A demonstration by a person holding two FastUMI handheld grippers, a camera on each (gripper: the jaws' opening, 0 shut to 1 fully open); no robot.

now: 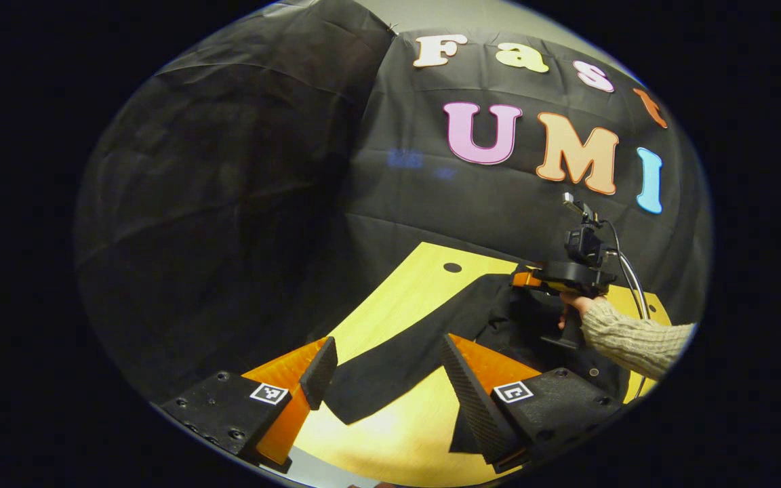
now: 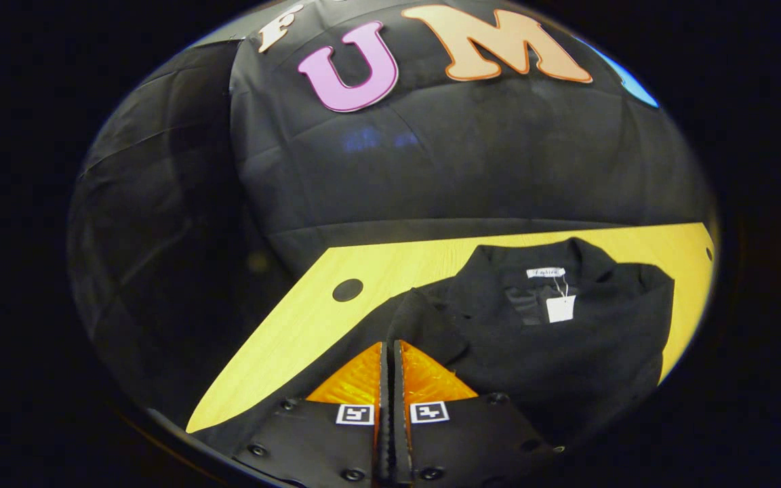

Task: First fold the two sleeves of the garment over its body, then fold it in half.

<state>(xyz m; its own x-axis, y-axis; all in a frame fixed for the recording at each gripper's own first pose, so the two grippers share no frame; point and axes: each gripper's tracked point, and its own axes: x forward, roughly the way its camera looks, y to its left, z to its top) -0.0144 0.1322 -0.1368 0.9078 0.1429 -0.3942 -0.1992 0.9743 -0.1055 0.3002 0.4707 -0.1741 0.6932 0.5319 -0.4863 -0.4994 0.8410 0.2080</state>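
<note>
A black garment [image 2: 553, 352] lies collar-up on the yellow wooden table [image 2: 295, 339], with a white tag [image 2: 559, 308] at its neck. One long sleeve [image 1: 390, 373] stretches toward me across the table. My left gripper [image 1: 387, 346] is open, one finger on each side of that sleeve near its cuff. My right gripper [image 2: 388, 346] is shut, its tips at the garment's shoulder where the cloth bunches up. In the left gripper view the right gripper [image 1: 533, 279] sits at the garment's upper edge, held by a hand [image 1: 577, 305] in a knit sleeve.
The table [image 1: 404, 427] has a round hole [image 2: 348, 289] near its far left corner. Black cloth walls close in the back and the left side. Bare wood runs to the left of the garment and around the sleeve.
</note>
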